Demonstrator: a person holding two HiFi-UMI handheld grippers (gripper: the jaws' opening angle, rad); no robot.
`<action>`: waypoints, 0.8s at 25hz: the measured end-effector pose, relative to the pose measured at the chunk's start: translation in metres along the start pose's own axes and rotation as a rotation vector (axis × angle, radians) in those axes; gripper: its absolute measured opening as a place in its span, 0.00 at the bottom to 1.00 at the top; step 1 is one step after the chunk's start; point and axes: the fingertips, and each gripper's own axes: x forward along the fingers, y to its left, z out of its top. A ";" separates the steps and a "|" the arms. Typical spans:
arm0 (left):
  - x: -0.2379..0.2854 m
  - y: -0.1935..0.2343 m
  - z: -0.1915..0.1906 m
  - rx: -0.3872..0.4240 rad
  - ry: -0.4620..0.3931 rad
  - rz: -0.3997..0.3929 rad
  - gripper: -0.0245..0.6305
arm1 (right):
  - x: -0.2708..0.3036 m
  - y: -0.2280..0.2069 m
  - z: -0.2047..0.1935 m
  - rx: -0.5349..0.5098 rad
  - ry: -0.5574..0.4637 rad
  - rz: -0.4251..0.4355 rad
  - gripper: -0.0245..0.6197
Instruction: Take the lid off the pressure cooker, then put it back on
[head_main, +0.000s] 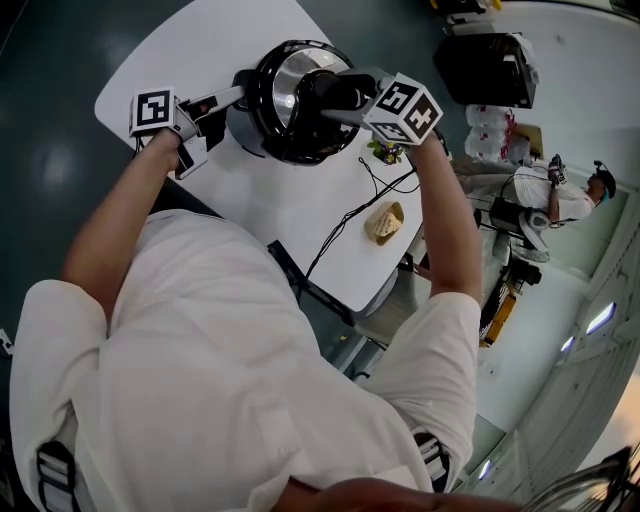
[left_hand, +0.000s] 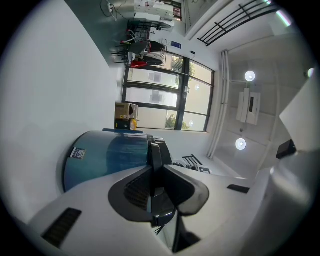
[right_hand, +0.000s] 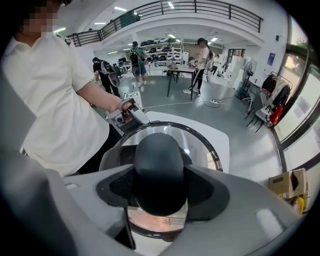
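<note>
Pressure cooker (head_main: 247, 128) stands near the surface's (head_main: 200, 50) far edge, lid (head_main: 290, 85) seemingly seated, so we'd brace it with the left gripper (head_main: 215, 105), jaws clamped on the side handle (left_hand: 155, 155), while the right gripper (head_main: 345, 95), jaws closed round the lid knob (right_hand: 160, 165), twists, then lifts straight.

Head view looks steeply down, cooker (head_main: 285, 100) at 12 o'clock on the worktop (head_main: 260, 200). Left gripper view hugs the cooker's side, right gripper view sits close above its lid (right_hand: 197, 140). All three catch the cooker.

No legible text anywhere, only a small unreadable label (left_hand: 78, 152) on the side of the pressure cooker (left_hand: 107, 155)
</note>
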 end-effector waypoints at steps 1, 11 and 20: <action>0.000 -0.001 0.000 -0.001 0.000 -0.002 0.15 | 0.000 0.000 0.000 0.009 -0.004 -0.007 0.48; 0.000 -0.001 0.000 -0.003 -0.006 -0.008 0.15 | -0.002 -0.003 0.000 0.142 -0.016 -0.082 0.48; -0.001 0.003 0.001 -0.003 0.000 0.001 0.15 | 0.001 -0.006 -0.003 0.278 -0.011 -0.136 0.48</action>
